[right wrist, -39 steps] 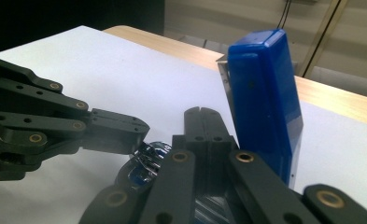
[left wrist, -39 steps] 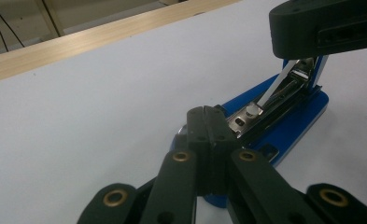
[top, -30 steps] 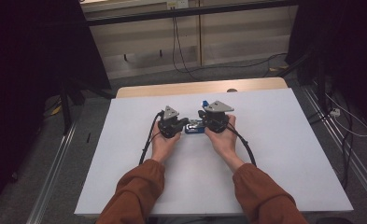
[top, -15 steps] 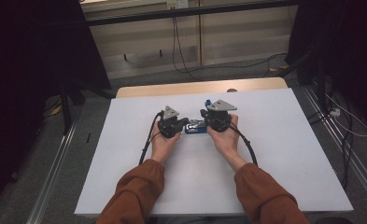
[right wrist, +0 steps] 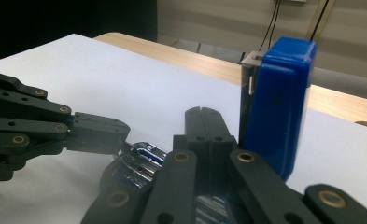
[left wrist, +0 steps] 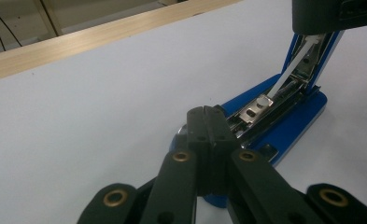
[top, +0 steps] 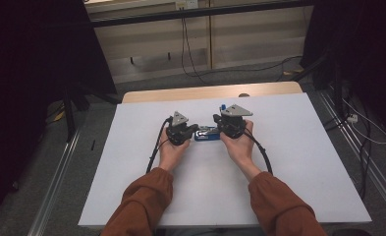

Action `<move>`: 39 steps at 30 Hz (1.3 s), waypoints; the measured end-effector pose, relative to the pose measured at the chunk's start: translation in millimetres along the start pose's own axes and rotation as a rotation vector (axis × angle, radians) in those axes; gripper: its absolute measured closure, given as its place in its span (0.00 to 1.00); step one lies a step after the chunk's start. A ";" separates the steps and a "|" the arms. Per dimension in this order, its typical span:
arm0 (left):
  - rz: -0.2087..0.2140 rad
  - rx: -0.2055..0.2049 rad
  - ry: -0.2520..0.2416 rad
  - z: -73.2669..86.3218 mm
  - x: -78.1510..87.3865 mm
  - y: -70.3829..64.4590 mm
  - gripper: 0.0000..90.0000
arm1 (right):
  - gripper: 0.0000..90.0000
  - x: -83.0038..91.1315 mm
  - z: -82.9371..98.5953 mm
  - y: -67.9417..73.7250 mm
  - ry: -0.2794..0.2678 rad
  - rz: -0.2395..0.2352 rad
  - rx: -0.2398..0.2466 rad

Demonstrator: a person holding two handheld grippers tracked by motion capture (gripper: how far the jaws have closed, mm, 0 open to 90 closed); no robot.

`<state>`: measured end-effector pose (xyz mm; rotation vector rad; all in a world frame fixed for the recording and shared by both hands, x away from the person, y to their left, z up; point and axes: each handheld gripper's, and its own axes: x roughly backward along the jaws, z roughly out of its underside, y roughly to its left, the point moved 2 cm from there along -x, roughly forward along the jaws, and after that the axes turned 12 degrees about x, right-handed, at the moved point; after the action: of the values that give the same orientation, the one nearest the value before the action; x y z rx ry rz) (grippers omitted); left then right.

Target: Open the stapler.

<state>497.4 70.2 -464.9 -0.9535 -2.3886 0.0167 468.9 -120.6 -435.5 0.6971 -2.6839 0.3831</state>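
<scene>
Opened stapler point(top: 207, 133) wedged between tools; surrounding table point(top: 298, 162) open.

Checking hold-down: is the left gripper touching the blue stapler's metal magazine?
Touching. In the right gripper view the left gripper, jaws shut, presses its tip onto the blue stapler's shiny metal magazine.

Stapler point(left wrist: 284, 126): glossy blue plastic, shiny metal.
</scene>
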 end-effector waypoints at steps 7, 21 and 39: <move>-0.002 -0.002 0.003 0.0 0.2 -0.2 1.00 | 1.00 1.2 0.9 -1.1 -0.004 -0.003 -0.002; 0.001 0.001 0.001 0.1 0.1 0.1 1.00 | 1.00 5.2 3.5 -6.9 -0.007 0.010 -0.020; 0.007 0.007 0.003 -0.1 0.2 0.9 1.00 | 1.00 11.8 10.2 -17.4 0.007 0.043 -0.025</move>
<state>497.9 71.0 -464.9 -0.9582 -2.3808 0.0259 465.5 -143.7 -437.2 0.6302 -2.6964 0.3623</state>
